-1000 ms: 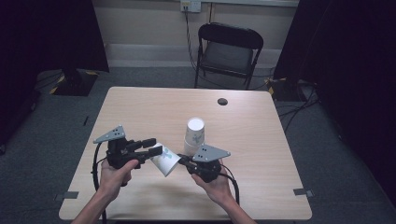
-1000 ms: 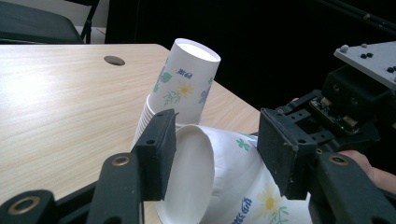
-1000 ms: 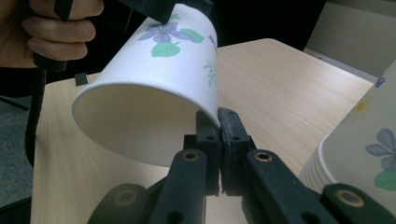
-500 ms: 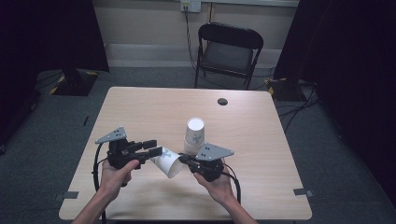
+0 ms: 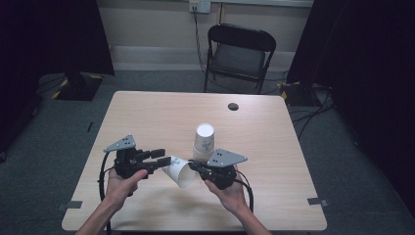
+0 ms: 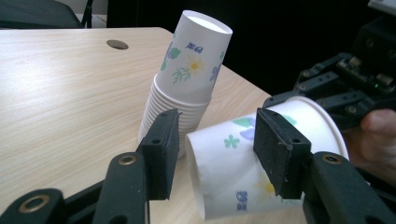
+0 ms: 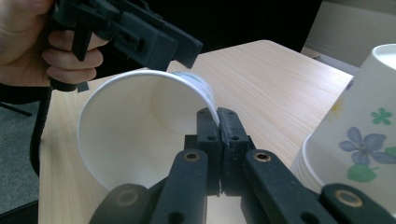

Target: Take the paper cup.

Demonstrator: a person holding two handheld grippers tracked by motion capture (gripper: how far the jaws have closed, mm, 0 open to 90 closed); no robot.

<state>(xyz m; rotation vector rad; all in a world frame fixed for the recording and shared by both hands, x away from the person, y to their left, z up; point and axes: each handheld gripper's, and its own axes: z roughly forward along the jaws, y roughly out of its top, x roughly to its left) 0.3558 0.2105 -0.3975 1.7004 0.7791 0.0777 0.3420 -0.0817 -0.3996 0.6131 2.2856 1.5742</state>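
Pinching the rim of a tipped paper cup, the right hand-held gripper held it just in front of the cup stack, mouth twd right; left hand-held gripper open, straddling its base.

- The cup stack is cut off by the right gripper view's edge (right side, bottom).
- Single cup's underside is hidden behind the left gripper's pad.
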